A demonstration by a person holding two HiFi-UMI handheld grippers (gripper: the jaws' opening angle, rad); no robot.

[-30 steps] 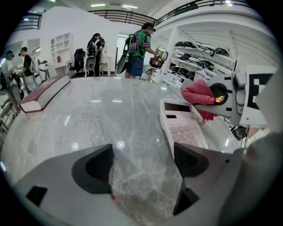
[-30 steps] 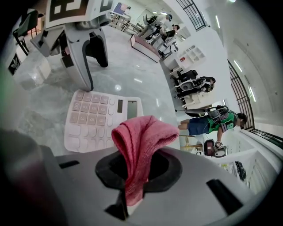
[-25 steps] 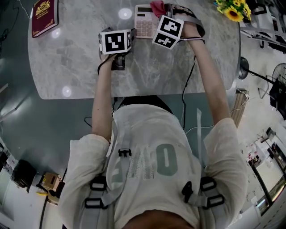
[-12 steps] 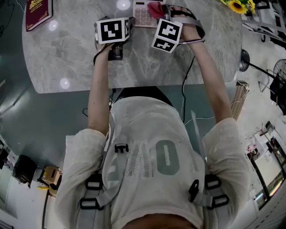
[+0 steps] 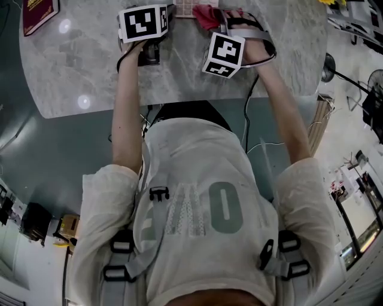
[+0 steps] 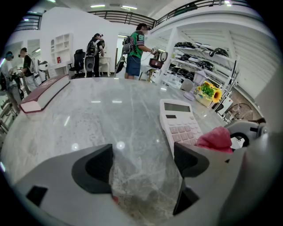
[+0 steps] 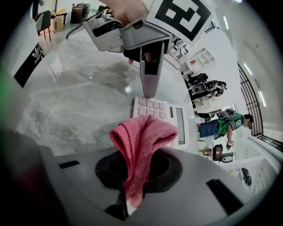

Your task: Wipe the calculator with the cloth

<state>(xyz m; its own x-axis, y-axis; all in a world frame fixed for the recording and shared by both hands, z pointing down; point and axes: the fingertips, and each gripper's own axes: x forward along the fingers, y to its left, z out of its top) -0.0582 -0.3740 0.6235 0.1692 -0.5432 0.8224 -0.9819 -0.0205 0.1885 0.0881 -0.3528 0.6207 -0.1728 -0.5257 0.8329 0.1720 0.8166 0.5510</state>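
On the grey marble table (image 6: 110, 110), well in from its near edge, the white calculator (image 7: 161, 112) lies flat, its display blank. The right tongs (image 7: 135, 170) are clamped on a pink cloth (image 7: 141, 141) bunched at the calculator's key end. The left tongs (image 6: 143, 167) stand apart with nothing between them, just beside the calculator. A maroon book (image 5: 39, 12) lies towards the far left edge, its gold lettering too small to read.

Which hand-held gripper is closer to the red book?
Left. The left hand-held gripper has the red book off to its left; the right hand-held gripper, pinching the pink cloth, is further right, beyond the left one.
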